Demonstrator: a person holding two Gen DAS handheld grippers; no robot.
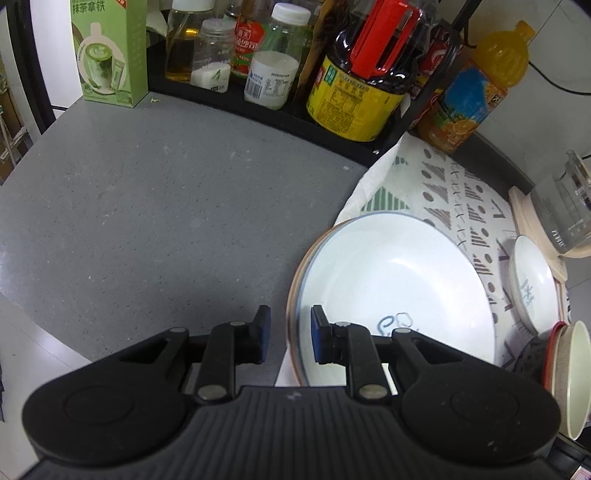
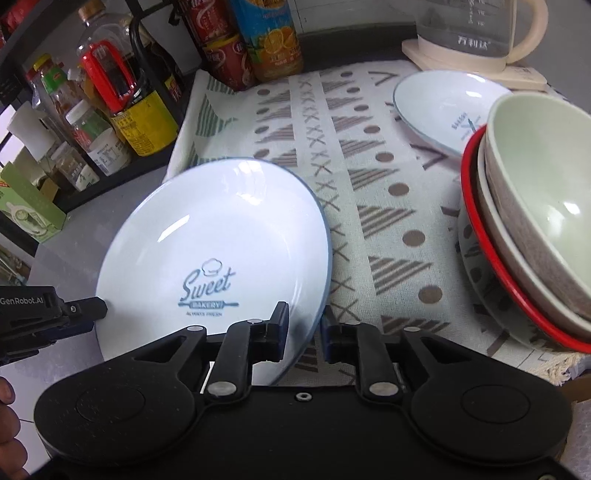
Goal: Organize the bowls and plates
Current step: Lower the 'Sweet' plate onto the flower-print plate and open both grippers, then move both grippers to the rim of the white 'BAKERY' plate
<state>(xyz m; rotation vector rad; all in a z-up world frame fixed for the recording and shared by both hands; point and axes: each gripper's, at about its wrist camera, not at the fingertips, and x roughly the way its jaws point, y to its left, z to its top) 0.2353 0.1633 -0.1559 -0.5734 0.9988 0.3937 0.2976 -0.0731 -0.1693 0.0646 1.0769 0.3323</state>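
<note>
A large white plate (image 2: pixel 221 236) printed "Sweet Bakery" lies at the left edge of the patterned cloth (image 2: pixel 369 184), partly over the grey counter. My right gripper (image 2: pixel 304 332) straddles its near right rim, with a gap showing beside each pad. My left gripper (image 1: pixel 291 338) straddles the left rim of the large white plate (image 1: pixel 399 280), its pads also clear of it. The left gripper (image 2: pixel 92 308) shows at the plate's left side in the right wrist view. A smaller white plate (image 2: pixel 443 107) and a stack of bowls (image 2: pixel 535 221) sit on the cloth to the right.
A black rack (image 1: pixel 258 107) of bottles and jars lines the back of the grey counter (image 1: pixel 147 203), with a green carton (image 1: pixel 110 51) at its left. A glass kettle (image 2: pixel 472 29) stands behind the small plate. An orange juice bottle (image 1: pixel 476 88) stands by the rack.
</note>
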